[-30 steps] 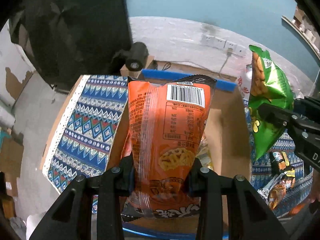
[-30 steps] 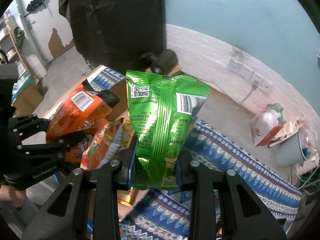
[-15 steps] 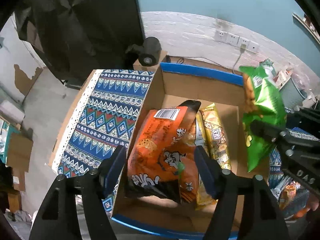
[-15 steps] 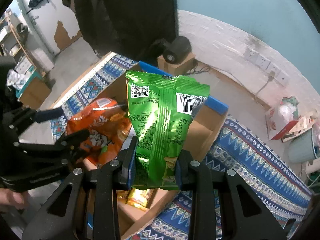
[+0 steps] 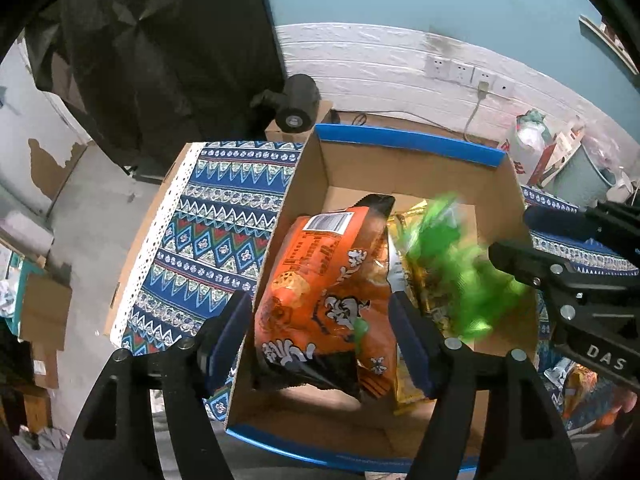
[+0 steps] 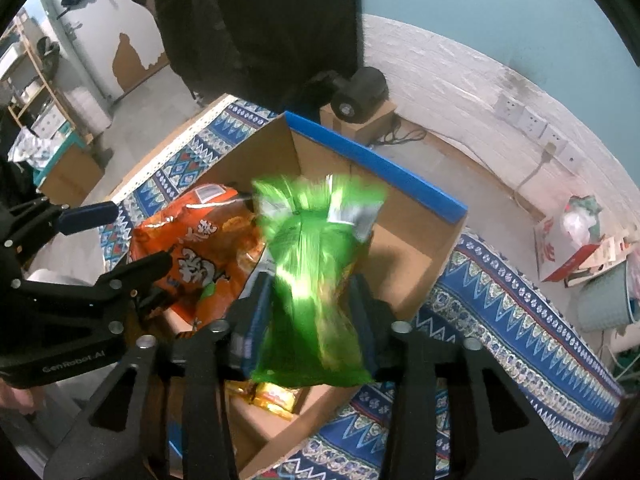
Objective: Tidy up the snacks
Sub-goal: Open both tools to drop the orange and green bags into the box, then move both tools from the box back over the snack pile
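An open cardboard box [image 5: 408, 142] with a blue rim stands on the patterned cloth. An orange snack bag [image 5: 320, 280] lies inside it on the left, over yellow packs [image 5: 416, 384]. My left gripper [image 5: 320, 316] hangs above that bag, open, pads clear of it. The green snack bag [image 6: 316, 264] is motion-blurred between the fingers of my right gripper [image 6: 310, 292]. Those jaws are opening and the pads stand off the bag, which hangs over the box's right half. In the left wrist view the green bag [image 5: 452, 272] smears beside the right gripper [image 5: 560, 248].
The blue patterned cloth [image 5: 208, 240] covers the table on both sides of the box. More snack packs [image 5: 580, 384] lie on it at the right. Behind the box a black cylinder [image 5: 298, 106] sits on a small carton. Wall sockets and a cable run behind it.
My left gripper opened and the orange bag dropped into the box. My right gripper came down over the box and its jaws have just parted, so the green bag is slipping down.
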Motion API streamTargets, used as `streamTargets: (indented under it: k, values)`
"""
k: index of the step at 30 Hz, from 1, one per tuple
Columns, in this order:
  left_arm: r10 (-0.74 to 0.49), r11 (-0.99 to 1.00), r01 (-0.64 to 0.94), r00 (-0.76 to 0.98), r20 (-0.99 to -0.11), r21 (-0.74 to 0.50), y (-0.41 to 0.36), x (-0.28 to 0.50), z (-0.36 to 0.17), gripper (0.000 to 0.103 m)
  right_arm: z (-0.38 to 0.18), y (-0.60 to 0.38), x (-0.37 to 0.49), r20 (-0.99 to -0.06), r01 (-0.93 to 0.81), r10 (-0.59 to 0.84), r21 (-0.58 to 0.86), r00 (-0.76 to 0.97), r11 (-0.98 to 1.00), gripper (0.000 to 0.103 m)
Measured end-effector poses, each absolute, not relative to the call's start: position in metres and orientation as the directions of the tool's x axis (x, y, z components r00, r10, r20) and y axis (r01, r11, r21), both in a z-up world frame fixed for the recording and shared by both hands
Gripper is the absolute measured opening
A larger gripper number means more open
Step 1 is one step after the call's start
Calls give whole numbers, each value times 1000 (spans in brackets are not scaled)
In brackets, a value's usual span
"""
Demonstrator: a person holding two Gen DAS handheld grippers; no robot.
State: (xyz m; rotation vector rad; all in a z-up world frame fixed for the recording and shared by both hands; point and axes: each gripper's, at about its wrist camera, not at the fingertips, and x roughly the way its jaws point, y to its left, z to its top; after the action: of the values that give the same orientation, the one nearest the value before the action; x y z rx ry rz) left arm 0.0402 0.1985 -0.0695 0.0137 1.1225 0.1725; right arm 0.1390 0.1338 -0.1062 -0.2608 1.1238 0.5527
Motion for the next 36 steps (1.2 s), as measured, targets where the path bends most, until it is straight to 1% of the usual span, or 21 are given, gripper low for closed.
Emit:
streamTargets:
  k: [1,4,5,7,12,16,20,23,26,33,36]
  values:
    - [143,987,-129,424,-895,96,198,40,-69,73,-104,132,139,-902,-540,288,75,322,838,52]
    - [134,989,-118,428,-894,92,193,40,-66,73,-96,127,137,-895,-531,292,75,337,844,56]
    - [130,989,-114,431,-893,90,191,40,-66,73,-94,125,137,-894,-527,293,76,340,846,61]
    - [122,991,-101,435,-892,86,185,40,-64,75,-89,119,135,-891,-517,292,77,349,852,67]
    - [100,995,-51,446,-889,87,165,39,-60,76,-80,101,129,-890,-499,264,48,371,865,68]
    - [82,996,-15,448,-890,84,148,38,-58,76,-75,83,122,-891,-482,234,20,388,876,72]
    - [55,997,29,448,-892,77,129,36,-57,77,-71,61,117,-895,-462,204,-2,396,887,73]
    - [46,994,68,452,-891,86,111,34,-56,80,-69,43,110,-897,-443,182,-18,403,896,74]
    - [38,989,110,453,-891,98,94,30,-56,80,-68,23,104,-898,-422,157,-34,411,906,77]
    - [-3,972,213,419,-908,95,48,23,-64,80,-63,-20,87,-899,-374,109,-64,424,925,77]
    - [-22,961,260,409,-912,94,26,19,-67,80,-64,-42,79,-901,-342,81,-77,426,936,79]
